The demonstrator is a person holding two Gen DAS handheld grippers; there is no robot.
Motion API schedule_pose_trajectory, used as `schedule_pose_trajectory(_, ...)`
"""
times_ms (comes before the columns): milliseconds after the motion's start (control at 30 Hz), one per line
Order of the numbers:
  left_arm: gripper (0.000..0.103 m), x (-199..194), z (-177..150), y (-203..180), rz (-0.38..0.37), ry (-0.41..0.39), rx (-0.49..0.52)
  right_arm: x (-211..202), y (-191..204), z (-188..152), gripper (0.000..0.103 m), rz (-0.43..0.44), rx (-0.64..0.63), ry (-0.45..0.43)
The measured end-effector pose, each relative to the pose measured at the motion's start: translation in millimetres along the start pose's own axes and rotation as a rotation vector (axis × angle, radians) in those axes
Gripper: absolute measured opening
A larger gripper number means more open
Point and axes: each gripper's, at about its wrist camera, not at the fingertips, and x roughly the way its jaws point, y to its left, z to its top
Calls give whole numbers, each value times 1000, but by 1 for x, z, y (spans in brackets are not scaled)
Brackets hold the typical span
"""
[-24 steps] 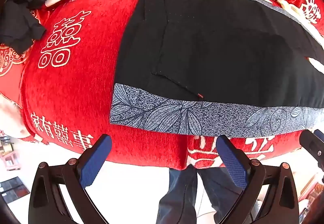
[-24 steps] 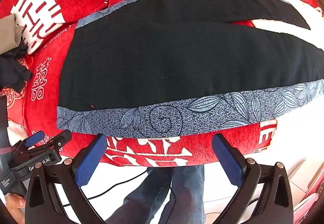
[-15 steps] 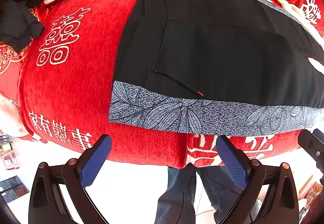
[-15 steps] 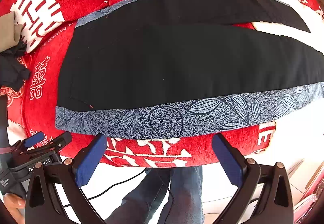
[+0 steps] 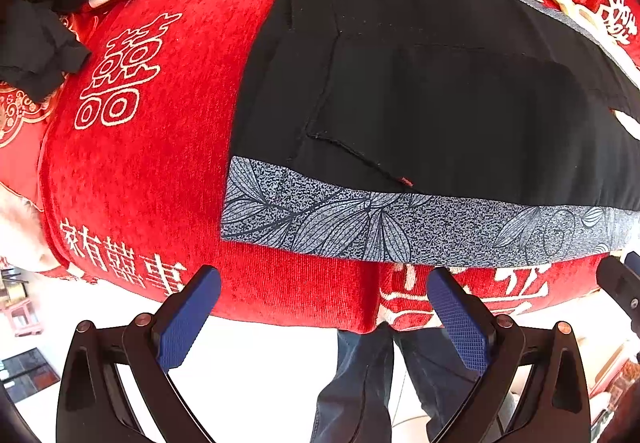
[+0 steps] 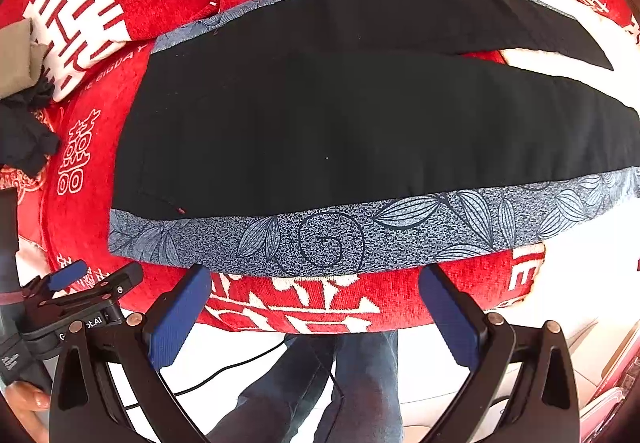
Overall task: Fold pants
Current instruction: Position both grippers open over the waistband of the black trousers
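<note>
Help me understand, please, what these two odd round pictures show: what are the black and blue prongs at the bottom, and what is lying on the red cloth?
There is no robot here. A person carries a hand-held gripper in each hand, and a wide-angle camera on each looks forward along its two fingers, which bends the picture round. One picture comes from the left hand-held gripper, the other from the right hand-held gripper; the prongs are their blue-padded fingers. Both stand wide open and hold nothing. Beneath them a pair of black pants with a grey leaf-patterned side stripe lies flat and unfolded on a red cloth with white characters. A crumpled dark garment sits at the cloth's far left. The person's jeans-clad legs show below the edge.
</note>
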Motion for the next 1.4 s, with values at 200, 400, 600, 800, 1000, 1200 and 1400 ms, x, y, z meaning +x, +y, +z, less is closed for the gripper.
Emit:
schedule_pose_trajectory(200,103,-1,0,2,-6,-2,1,0,-2,-3,103,-18,-15,-18)
schedule_pose_trajectory(400,103,-1,0,2,-11,-5,-5,-3,-5,-1,103,14,12,-22)
schedule_pose_trajectory(600,103,2,5,1,-20,-5,-28,0,-2,2,103,28,-5,-9)
schedule_pose_trajectory(800,103,7,10,0,-14,2,-52,5,-5,9,103,14,-11,5)
schedule_pose_trajectory(1000,103,12,14,8,-16,15,-90,11,-4,13,103,20,-19,21)
schedule_pose_trajectory(1200,103,11,20,13,-13,10,-110,15,2,21,103,26,-47,31)
schedule_pose_trajectory(1400,103,9,22,15,-9,-4,-120,19,9,30,103,23,-58,36)
